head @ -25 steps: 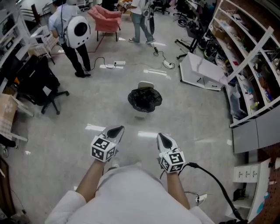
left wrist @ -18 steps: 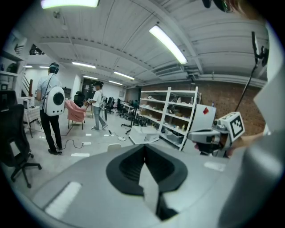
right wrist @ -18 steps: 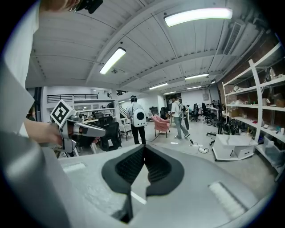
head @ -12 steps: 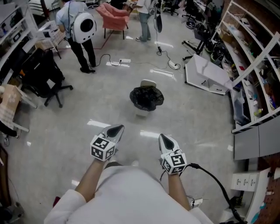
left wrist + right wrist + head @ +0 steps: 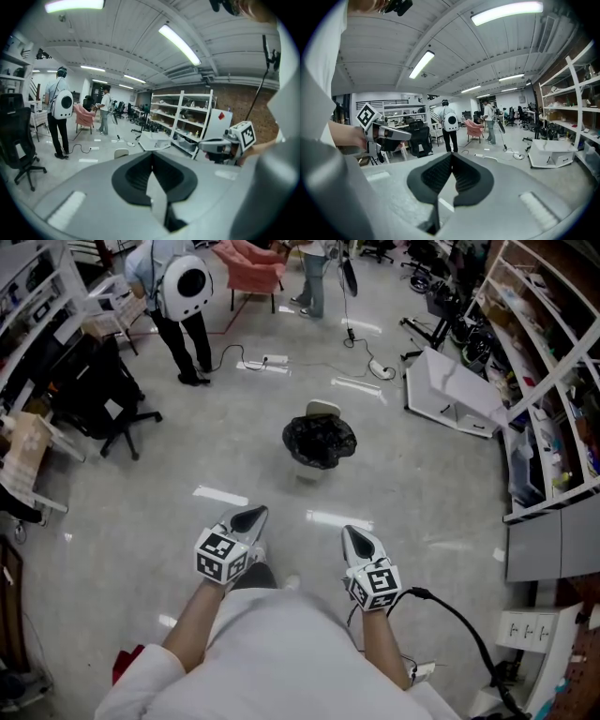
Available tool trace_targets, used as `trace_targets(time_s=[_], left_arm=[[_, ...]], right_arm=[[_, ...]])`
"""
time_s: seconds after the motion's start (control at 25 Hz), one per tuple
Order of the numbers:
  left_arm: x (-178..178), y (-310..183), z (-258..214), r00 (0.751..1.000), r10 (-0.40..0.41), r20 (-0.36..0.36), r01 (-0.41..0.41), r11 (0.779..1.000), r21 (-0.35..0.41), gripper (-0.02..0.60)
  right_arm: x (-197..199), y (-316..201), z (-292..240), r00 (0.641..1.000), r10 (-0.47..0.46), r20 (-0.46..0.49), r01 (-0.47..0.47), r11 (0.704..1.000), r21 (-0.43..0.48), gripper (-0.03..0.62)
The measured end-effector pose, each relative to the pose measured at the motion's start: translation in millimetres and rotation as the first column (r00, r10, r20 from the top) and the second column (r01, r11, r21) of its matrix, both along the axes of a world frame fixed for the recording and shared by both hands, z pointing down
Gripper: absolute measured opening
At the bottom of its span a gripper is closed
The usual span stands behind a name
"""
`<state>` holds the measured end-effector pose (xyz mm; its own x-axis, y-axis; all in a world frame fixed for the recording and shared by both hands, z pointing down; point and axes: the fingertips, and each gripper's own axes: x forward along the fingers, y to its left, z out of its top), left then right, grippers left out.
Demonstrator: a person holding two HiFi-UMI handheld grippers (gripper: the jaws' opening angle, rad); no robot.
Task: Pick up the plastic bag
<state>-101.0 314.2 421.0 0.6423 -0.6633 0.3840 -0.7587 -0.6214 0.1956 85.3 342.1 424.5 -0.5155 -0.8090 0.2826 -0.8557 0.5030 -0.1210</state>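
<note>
A black plastic bag [image 5: 320, 442] lines a small bin that stands on the grey floor, ahead of me in the head view. My left gripper [image 5: 250, 517] and right gripper [image 5: 353, 536] are held side by side in front of my body, well short of the bag. Both are shut with nothing between the jaws. In the left gripper view the left gripper's [image 5: 152, 161] jaws meet, and the right gripper shows at the right. In the right gripper view the right gripper's [image 5: 451, 164] jaws meet too. The bag is hidden in both gripper views.
A person with a white backpack [image 5: 185, 282] stands at the far left, another person [image 5: 313, 268] farther back by a pink chair [image 5: 249, 261]. A black office chair [image 5: 94, 390] is at the left. A tipped white cabinet [image 5: 457, 395] and shelves [image 5: 553, 362] line the right. Cables [image 5: 281, 363] lie on the floor.
The view has moved forward: the bag and bin sit slightly lower and nearer in the head view. Both grippers keep their place and stay shut.
</note>
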Motion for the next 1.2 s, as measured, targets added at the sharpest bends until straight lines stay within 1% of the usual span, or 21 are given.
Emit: trace_targets(time_s=[0.16,0.4,0.6,0.76,0.88,1.0,1.2], left_arm=[[6,-12,-2,1.0,0.022,0.008,-0.022,1.0,0.019,0.005],[9,-41,-3,0.999,0.041,0.01,-0.041,0.999,0.023,0.005],[10,-70,0,0.996,0.094,0.013,-0.094,0.995,0.028,0.005],[9,-104,4,0.992,0.124,0.014,-0.124,0.992,0.021,0.005],[5,-130,6,0.988,0.152,0.035,-0.153,0.988,0.029,0.005],[-2,-158,11,0.982,0.182,0.055,-0.183,0.983,0.028,0.005],[-17,-203,18,0.975,0.213,0.059,-0.215,0.976,0.019,0.005]], right_arm=[[7,-13,1,0.999,0.032,0.012,-0.032,0.999,0.004,0.002],[10,-39,0,0.998,0.062,0.004,-0.062,0.998,0.003,0.002],[6,-68,3,0.995,0.101,-0.004,-0.101,0.995,-0.011,0.002],[1,-96,3,0.992,0.129,-0.001,-0.129,0.991,-0.019,0.002],[-4,-120,2,0.989,0.145,0.006,-0.145,0.989,-0.019,0.002],[-13,-146,4,0.989,0.149,0.001,-0.149,0.989,-0.022,0.002],[-31,-192,8,0.987,0.158,-0.005,-0.158,0.987,-0.025,0.002]])
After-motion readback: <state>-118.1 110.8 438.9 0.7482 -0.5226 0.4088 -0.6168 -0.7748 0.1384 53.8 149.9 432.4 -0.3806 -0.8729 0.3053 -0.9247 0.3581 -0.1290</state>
